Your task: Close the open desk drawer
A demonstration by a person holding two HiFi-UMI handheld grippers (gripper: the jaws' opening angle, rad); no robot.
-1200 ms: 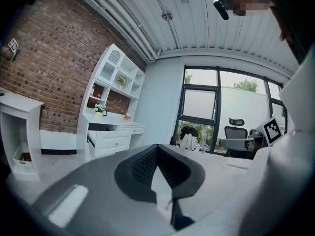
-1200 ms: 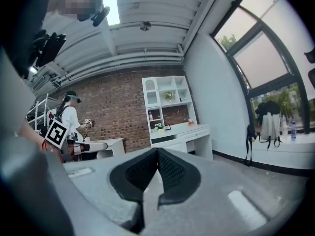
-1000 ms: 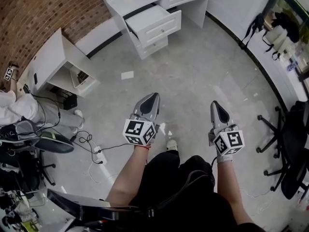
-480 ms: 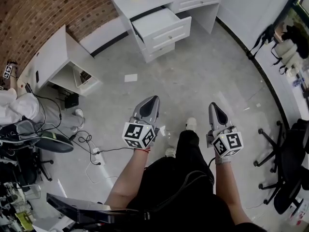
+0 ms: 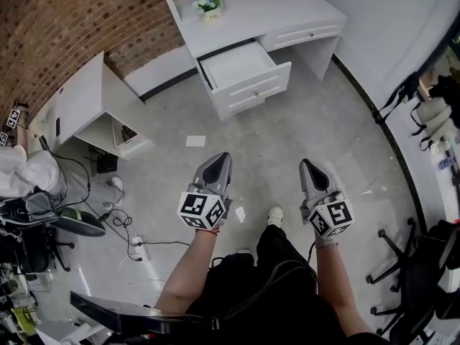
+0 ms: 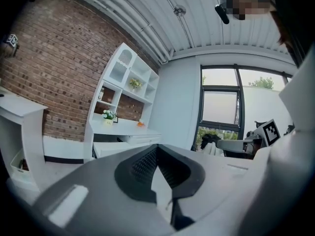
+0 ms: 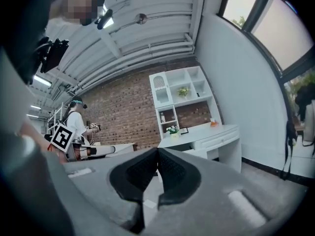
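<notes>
The left tool [image 5: 219, 161] and right tool [image 5: 307, 168] each have their jaws pressed together with nothing between them. They are held side by side over the grey floor [image 5: 316, 121]. Well ahead of both tips, the drawer [image 5: 241, 65] stands pulled out of the white bench [image 5: 266, 9].

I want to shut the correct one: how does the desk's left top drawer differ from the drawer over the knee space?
The left top drawer is pulled out, its white inside exposed; the knee-space drawer sits flush in the desk. The left top drawer has another drawer front below it; the knee-space drawer has open space beneath. Both are white.
</notes>
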